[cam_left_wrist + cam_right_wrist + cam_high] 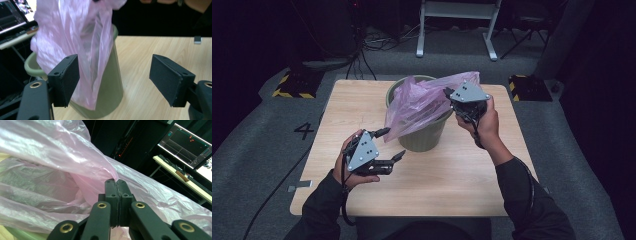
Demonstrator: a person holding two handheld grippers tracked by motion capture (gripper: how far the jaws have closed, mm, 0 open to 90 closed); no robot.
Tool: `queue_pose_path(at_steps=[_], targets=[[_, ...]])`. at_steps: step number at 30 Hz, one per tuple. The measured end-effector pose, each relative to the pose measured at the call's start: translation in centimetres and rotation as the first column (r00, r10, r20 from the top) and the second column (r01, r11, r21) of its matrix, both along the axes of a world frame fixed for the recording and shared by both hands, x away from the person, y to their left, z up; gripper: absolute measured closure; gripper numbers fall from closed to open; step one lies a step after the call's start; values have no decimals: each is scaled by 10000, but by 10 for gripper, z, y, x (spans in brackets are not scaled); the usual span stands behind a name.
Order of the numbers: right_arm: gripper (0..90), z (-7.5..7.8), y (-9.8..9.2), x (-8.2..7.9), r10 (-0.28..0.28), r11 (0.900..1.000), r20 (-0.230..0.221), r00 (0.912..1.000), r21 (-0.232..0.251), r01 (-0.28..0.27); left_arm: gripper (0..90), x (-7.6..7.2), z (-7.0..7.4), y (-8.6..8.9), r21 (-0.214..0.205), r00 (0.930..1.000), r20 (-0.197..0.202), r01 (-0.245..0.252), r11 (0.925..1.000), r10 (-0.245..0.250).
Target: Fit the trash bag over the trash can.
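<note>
1. Pale rectangular wooden table [452, 185], centre of the high view.
2. Olive-green round plastic bin [424, 137] upright at table centre.
3. Thin pink plastic bag [419, 102] draped over the bin's rim.
4. Right gripper [449, 95], upper right, clenched on the bag's edge.
5. Left gripper [393, 144], lower left, released, just beside the bin.

Wood table [452, 190]: green bin [424, 137] upright near middle.

Pink translucent bag [422, 102]; olive-green bin [424, 137]; pale wood-grain table [452, 170] (black claw pads).
</note>
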State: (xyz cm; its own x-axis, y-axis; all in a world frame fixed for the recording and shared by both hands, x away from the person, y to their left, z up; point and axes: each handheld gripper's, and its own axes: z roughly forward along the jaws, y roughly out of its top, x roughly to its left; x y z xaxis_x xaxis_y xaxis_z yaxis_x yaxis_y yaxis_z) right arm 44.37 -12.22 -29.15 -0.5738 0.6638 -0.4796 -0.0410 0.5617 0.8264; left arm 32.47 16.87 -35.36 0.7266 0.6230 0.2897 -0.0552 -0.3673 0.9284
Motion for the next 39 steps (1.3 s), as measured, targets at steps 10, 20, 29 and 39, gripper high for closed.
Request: queue_pose_path(at_steps=[10, 20, 29, 39], targets=[[897, 1, 5, 3, -20, 9997, -105, 9999, -236, 17, 245, -18, 22, 1, -139, 9984, 413, 389, 9991, -383], [897, -2, 10, 2, 175, 9993, -266, 9995, -340, -184, 244, -18, 19, -47, 1303, 9900, 350, 1310, 9828, -1366], [892, -2, 9, 1, 311, 9985, -342, 9989, -444, -326, 390, 27, 5, -51, 1470, 9996, -294, 33, 9891, 10], [890, -2, 10, -2, 517, 9969, -529, 9973, -566, -547, 375, 38, 2, -37, 1281, 9982, -330, -450, 9907, 496]])
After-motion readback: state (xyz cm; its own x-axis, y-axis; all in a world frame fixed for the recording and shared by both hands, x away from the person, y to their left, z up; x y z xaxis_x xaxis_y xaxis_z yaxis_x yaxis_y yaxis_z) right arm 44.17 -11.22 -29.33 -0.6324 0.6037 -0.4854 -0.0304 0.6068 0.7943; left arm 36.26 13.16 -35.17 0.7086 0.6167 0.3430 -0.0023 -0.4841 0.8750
